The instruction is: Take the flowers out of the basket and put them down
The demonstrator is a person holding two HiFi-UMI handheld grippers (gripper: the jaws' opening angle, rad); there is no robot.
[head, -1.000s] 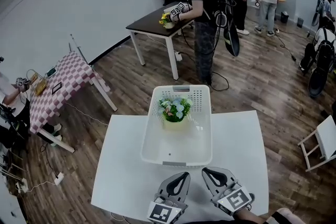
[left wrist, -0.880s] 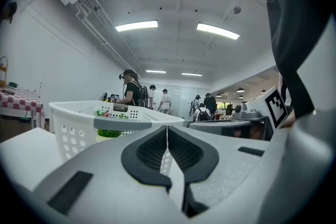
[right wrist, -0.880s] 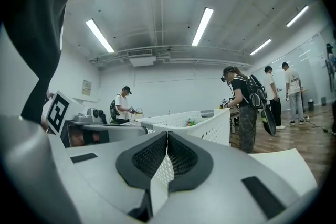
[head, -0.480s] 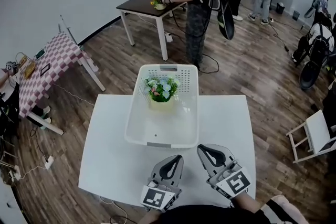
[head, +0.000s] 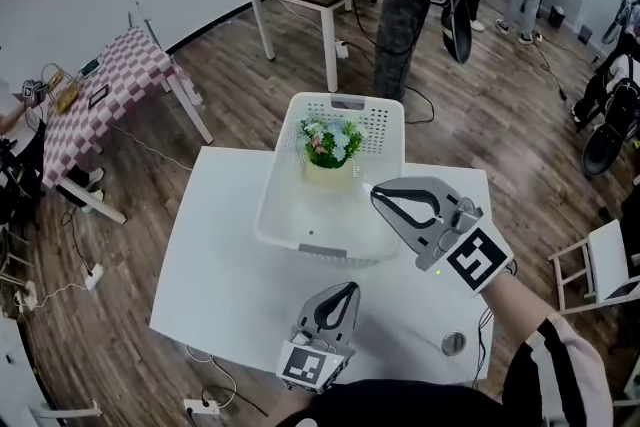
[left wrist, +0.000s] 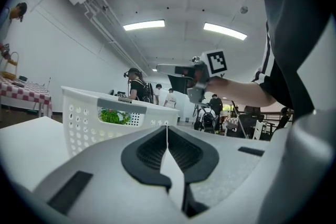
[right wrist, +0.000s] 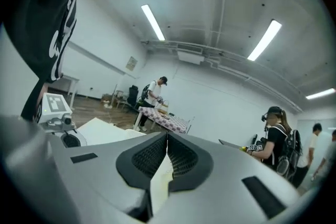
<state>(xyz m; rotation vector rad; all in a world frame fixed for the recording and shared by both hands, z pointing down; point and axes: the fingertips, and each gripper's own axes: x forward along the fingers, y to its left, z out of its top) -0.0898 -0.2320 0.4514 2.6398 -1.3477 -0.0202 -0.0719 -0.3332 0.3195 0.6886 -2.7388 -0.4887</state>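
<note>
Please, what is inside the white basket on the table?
A small pot of flowers stands in the far half of the basket; the rest looks bare. The right gripper covers part of its right rim.

White table (head: pixel 222 267), white basket (head: pixel 283 203) on it, small round disc (head: pixel 453 343) near edge

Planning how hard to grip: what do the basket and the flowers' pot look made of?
Basket: seemingly white moulded plastic, faintly glossy; its walls carry rows of small holes. Pot under the flowers: pale yellow and matte, plastic or ceramic, too small to tell.
</note>
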